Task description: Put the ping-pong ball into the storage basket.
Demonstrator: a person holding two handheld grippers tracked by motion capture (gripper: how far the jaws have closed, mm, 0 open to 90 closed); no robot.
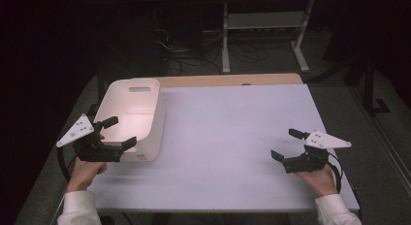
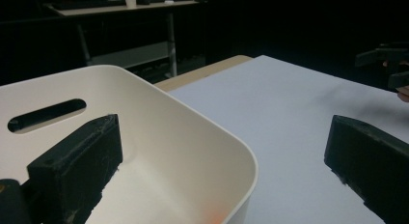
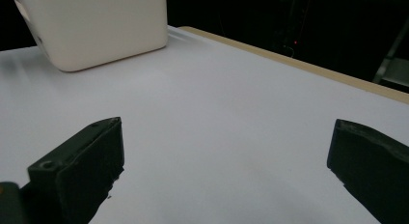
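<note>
A white plastic bin (image 1: pixel 131 113) with a handle slot stands on the left side of the table. My left gripper (image 1: pixel 122 131) is open at the bin's near right corner. In the left gripper view one jaw of the gripper (image 2: pixel 224 137) hangs inside the bin (image 2: pixel 159 132) and the other outside over the table, so the wall lies between them untouched. A faint orange spot (image 2: pixel 214 217) shows low inside the bin, too small to identify. At the right of the table my right gripper (image 1: pixel 283 143) is open and holds nothing; its view (image 3: pixel 224 137) looks across the sheet toward the bin (image 3: pixel 96 26).
A pale sheet (image 1: pixel 228 133) covers the table, with a wooden strip (image 1: pixel 228 80) bare along the far edge. Behind the table stand a white desk frame (image 1: pixel 264 21) and cables on the floor (image 1: pixel 194 60). The surroundings are dark.
</note>
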